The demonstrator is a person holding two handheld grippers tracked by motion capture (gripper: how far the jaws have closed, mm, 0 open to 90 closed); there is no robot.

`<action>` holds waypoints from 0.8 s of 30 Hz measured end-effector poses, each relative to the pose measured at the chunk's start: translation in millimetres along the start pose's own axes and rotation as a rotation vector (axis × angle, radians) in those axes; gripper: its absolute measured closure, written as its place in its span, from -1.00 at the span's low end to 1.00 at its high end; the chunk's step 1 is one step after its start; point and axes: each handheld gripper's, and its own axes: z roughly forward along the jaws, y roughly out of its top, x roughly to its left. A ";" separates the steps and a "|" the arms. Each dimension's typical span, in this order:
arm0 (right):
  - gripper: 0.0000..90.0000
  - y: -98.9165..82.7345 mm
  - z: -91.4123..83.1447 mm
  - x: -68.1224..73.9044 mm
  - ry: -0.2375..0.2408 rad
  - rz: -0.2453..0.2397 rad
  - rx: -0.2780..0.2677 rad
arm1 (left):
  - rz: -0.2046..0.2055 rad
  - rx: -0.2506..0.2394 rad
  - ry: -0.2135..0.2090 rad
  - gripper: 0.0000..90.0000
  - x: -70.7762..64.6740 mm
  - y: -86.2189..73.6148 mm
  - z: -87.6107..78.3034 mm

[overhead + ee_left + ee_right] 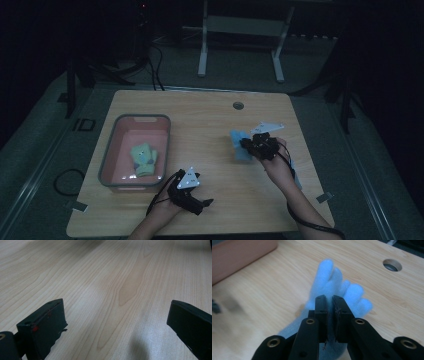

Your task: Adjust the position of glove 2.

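Observation:
A fluffy light blue glove (329, 277) hangs from my right gripper (330, 300), whose jaws are shut on its lower part, with the glove's fingers pointing away. In the high view the right gripper (246, 144) holds the blue glove (238, 149) above the table's right half. A green glove (144, 159) lies inside the pink bin (165, 131) at the left. My left gripper (205, 202) rests near the front edge, right of the bin. In its own view the left gripper (115, 315) stands open over bare wood, with nothing between the jaws.
The wooden table (210, 125) has a round cable hole (238, 105) near its far edge, also seen from the right gripper as the hole (392, 265). A pale blue piece (296, 176) lies beside the right forearm. Dark floor, cables and a white stand lie beyond the table.

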 end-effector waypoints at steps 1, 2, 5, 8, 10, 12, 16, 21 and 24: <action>0.85 -0.6 -1.9 4.1 0.004 0.003 -0.002 | 0.000 -0.001 0.001 -0.95 0.0 0.0 0.0; 0.85 -1.6 -3.1 8.8 0.004 0.000 -0.004 | 0.000 -0.001 0.002 -0.95 0.1 0.1 0.1; 0.85 -6.5 -4.9 21.1 0.012 -0.006 0.001 | 0.000 -0.002 0.002 -0.95 0.0 0.0 -0.1; 0.85 -15.4 -3.1 32.0 0.030 -0.004 0.014 | 0.003 -0.002 0.002 -0.95 0.4 0.0 -0.5; 0.84 -22.8 -0.6 37.0 0.042 0.004 0.028 | 0.004 -0.002 0.002 -0.95 0.3 0.1 -0.4; 0.84 -31.3 3.7 40.2 0.056 0.028 0.044 | 0.005 0.001 0.000 -0.95 -0.2 0.0 0.0; 0.84 -47.9 16.8 45.2 0.055 0.027 0.091 | 0.010 0.008 -0.001 -0.95 -0.3 0.2 0.8; 0.83 -63.5 30.6 48.2 0.070 0.016 0.153 | 0.009 0.006 -0.004 -0.95 -0.2 -0.1 0.6; 0.79 -69.9 34.4 48.5 0.074 0.016 0.155 | 0.011 0.010 -0.004 -0.95 -0.3 -0.2 0.8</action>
